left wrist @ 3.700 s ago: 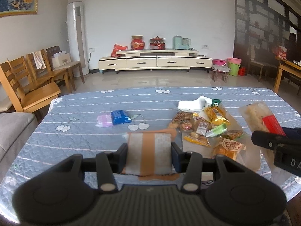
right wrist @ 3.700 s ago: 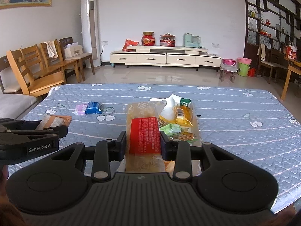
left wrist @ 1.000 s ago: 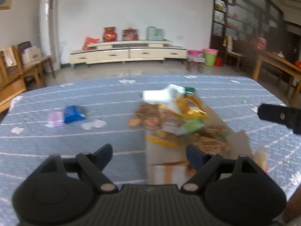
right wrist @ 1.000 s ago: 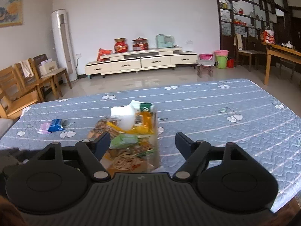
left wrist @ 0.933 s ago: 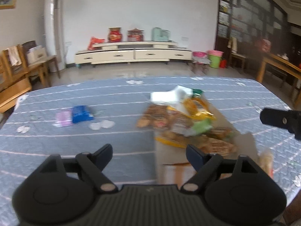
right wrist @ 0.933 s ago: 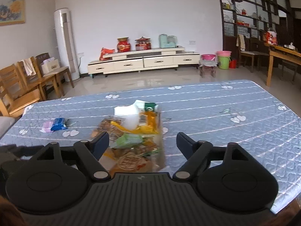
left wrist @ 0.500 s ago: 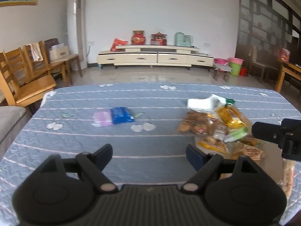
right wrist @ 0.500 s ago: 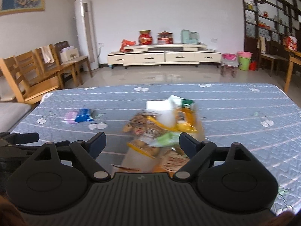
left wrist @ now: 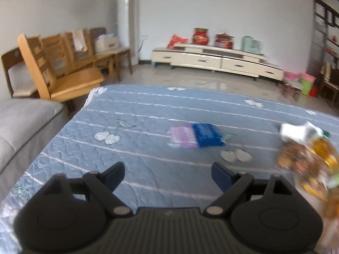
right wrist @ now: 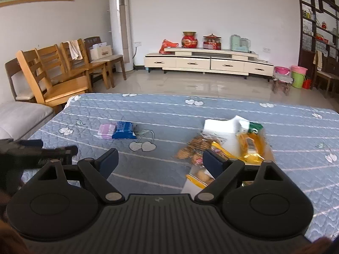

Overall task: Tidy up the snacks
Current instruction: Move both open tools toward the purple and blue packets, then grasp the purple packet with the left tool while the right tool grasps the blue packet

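Both tools are between picks. The left tool [left wrist: 168, 174] is opening, empty, over the counter [left wrist: 131, 114] facing the pink pack [left wrist: 183, 137] and blue pack [left wrist: 207, 134]; the right tool [right wrist: 160, 158] gapes empty beside the snack pile [right wrist: 231, 141]. Next, I judge: reach and close on one pack.

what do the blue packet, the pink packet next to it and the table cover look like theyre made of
Blue packet: likely thin plastic film, slightly glossy, with crinkled edges and printed white text.
Pink packet: probably also soft plastic wrap, paler and more matte; print too blurred to read.
Table cover: quilted fabric, matte, with stitched puffy texture, white stripes and cherry motifs.
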{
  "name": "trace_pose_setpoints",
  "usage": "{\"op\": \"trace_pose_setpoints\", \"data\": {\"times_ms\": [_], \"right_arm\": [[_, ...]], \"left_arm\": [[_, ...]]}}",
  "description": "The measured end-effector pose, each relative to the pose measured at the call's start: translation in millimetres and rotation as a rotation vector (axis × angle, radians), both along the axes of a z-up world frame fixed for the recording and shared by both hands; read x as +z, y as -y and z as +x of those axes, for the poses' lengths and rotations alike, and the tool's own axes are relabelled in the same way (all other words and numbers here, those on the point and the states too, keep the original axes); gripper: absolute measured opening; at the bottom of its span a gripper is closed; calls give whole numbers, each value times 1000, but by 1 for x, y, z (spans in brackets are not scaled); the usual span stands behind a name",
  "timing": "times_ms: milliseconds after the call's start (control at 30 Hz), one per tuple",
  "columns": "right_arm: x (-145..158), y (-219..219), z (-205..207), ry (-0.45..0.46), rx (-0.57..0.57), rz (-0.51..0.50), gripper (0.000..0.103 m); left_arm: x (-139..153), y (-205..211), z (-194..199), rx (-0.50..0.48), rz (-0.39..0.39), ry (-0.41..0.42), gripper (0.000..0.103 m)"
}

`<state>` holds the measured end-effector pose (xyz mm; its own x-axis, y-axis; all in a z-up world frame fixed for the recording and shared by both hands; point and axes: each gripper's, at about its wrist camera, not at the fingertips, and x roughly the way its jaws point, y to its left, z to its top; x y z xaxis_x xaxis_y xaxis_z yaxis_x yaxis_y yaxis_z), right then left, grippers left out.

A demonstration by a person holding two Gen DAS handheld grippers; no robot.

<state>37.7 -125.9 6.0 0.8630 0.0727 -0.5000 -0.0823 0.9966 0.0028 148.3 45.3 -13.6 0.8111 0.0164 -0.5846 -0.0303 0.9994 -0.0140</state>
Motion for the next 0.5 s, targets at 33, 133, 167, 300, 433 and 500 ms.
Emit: {"op": "trace_pose_setpoints", "data": {"times_ms": [33,133,167,300,433,500], "right_arm": [[-1,-2,4,-1,5,-2,103],[-5,-6,19,-9,16,-4,103],[-6,-7,22,-10,20,-3,103],[-10,-12,36,-11,34,-15,103],[-17,-14,49,-18,39,-11,103],[-22,-16,58,-26,40,-11,103]], "left_arm": [[-3,-2,12,9,-2,-8,89],[-12,-1,49,9,2,-37,89],[-16,1,61,5,10,-47,89],[-33,5,104,-4,8,-89,89],[-48,12,134,-8,-4,-121,89],[-57,18,144,-29,3,-136,89]]}}
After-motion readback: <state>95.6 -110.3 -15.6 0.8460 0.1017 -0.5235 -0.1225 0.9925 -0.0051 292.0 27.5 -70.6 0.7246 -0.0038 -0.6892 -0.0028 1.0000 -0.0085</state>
